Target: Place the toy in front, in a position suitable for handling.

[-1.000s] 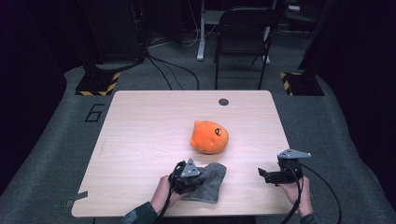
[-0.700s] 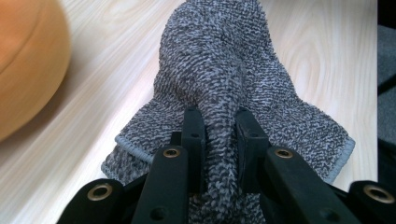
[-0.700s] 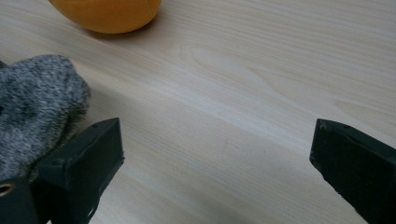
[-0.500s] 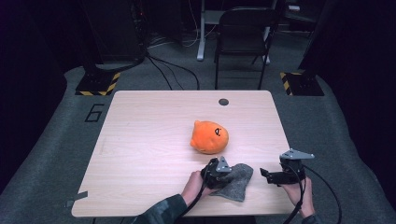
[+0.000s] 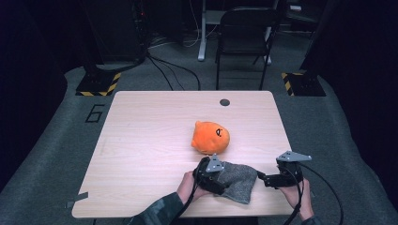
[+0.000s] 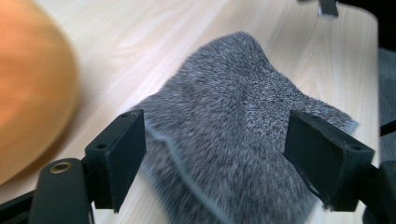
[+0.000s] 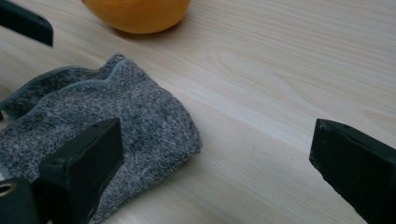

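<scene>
A grey knitted cloth (image 5: pixel 238 182) lies crumpled near the table's front edge, just in front of an orange round plush toy (image 5: pixel 210 137). My left gripper (image 5: pixel 223 181) is at the cloth's left end. Its jaws have just been opening and now stand wide apart, with the cloth (image 6: pixel 233 140) bunched between them and the pads off it. The plush (image 6: pixel 28 93) shows blurred to that gripper's left. My right gripper (image 5: pixel 262 179) hovers just right of the cloth, pointing at it. Its jaws are wide open over bare wood (image 7: pixel 219 135), with the cloth (image 7: pixel 93 116) and the plush (image 7: pixel 137 11) ahead.
The light wooden table (image 5: pixel 141 140) has a dark round cable hole (image 5: pixel 225 102) near its far edge. A black chair (image 5: pixel 244 33) stands behind the table. Grey carpet with a painted number surrounds it. The table's front edge is close under both hands.
My left gripper dragged the cloth to the right along the front edge, then its jaws spread off the cloth. The right gripper stayed where it was.
</scene>
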Action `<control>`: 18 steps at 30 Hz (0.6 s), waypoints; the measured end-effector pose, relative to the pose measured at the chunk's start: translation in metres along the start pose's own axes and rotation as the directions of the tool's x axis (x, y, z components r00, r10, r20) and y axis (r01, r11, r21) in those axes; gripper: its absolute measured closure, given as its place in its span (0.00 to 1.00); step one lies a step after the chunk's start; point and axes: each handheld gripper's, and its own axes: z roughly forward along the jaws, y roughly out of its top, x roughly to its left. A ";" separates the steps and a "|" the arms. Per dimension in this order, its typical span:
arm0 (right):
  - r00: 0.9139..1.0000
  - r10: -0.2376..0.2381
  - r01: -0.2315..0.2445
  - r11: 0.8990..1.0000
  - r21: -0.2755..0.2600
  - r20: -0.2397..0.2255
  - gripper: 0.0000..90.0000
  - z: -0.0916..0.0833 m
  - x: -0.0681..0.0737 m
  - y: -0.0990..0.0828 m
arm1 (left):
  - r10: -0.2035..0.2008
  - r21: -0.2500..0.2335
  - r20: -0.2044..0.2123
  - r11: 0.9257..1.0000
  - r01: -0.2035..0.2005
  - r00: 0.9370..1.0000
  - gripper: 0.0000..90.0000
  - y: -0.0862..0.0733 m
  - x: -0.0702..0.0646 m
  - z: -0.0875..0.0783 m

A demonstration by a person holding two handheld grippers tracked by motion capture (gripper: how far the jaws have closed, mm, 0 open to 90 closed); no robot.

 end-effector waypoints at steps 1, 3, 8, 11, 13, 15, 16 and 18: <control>1.000 -0.005 0.005 1.000 -0.007 -0.002 0.03 0.000 0.003 0.001 | -0.006 -0.008 -0.011 1.000 0.006 1.000 0.19 -0.001 0.001 -0.006; 1.000 -0.024 0.024 1.000 -0.008 -0.009 0.03 0.000 0.008 0.005 | -0.011 -0.017 -0.031 1.000 0.010 0.999 0.17 -0.004 0.004 -0.018; 0.999 -0.042 0.041 0.999 -0.010 -0.030 0.03 0.001 0.018 0.012 | -0.046 -0.023 -0.082 0.999 0.044 0.996 0.15 -0.018 0.018 -0.040; 0.997 -0.065 0.065 0.998 -0.014 -0.033 0.03 0.003 0.024 0.015 | -0.074 -0.026 -0.124 0.997 0.072 0.990 0.12 -0.027 0.027 -0.052; 0.996 -0.077 0.077 0.997 -0.015 -0.041 0.03 0.004 0.031 0.017 | -0.092 -0.036 -0.150 0.996 0.087 0.984 0.10 -0.034 0.032 -0.060; 0.995 -0.085 0.084 0.996 -0.016 -0.049 0.03 0.004 0.035 0.018 | -0.112 -0.036 -0.181 0.994 0.107 0.977 0.08 -0.042 0.038 -0.067; 0.995 -0.089 0.088 0.996 -0.018 -0.050 0.02 0.005 0.038 0.020 | -0.123 -0.036 -0.197 0.992 0.118 0.973 0.06 -0.047 0.041 -0.071; 0.994 -0.091 0.090 0.996 -0.012 -0.066 0.02 0.007 0.044 0.024 | -0.157 -0.033 -0.228 0.988 0.154 0.961 0.03 -0.061 0.048 -0.080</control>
